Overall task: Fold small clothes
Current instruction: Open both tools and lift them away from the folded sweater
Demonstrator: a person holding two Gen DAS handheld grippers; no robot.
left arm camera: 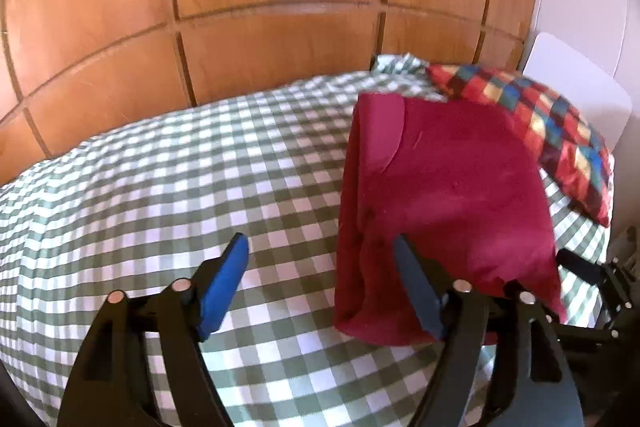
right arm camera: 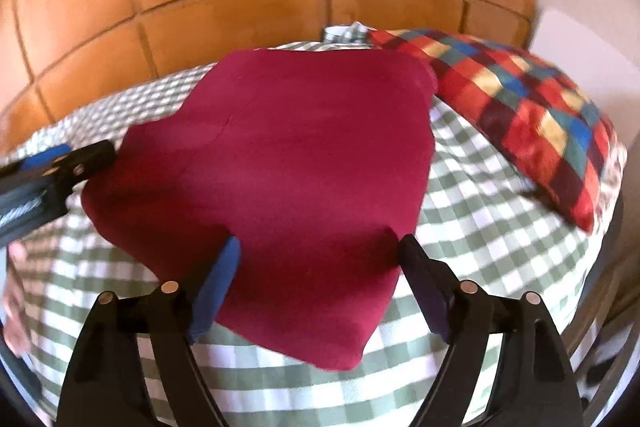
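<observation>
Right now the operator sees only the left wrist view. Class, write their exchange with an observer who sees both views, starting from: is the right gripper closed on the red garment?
Operator: Is the right gripper closed on the red garment?
Observer: No. The right gripper is open, with its fingers astride the near edge of the red garment.
Operator: Where does my left gripper sit, seen from that side?
Observer: The left gripper is at the garment's left edge, with one fingertip right against the cloth. I cannot tell whether it touches.
</observation>
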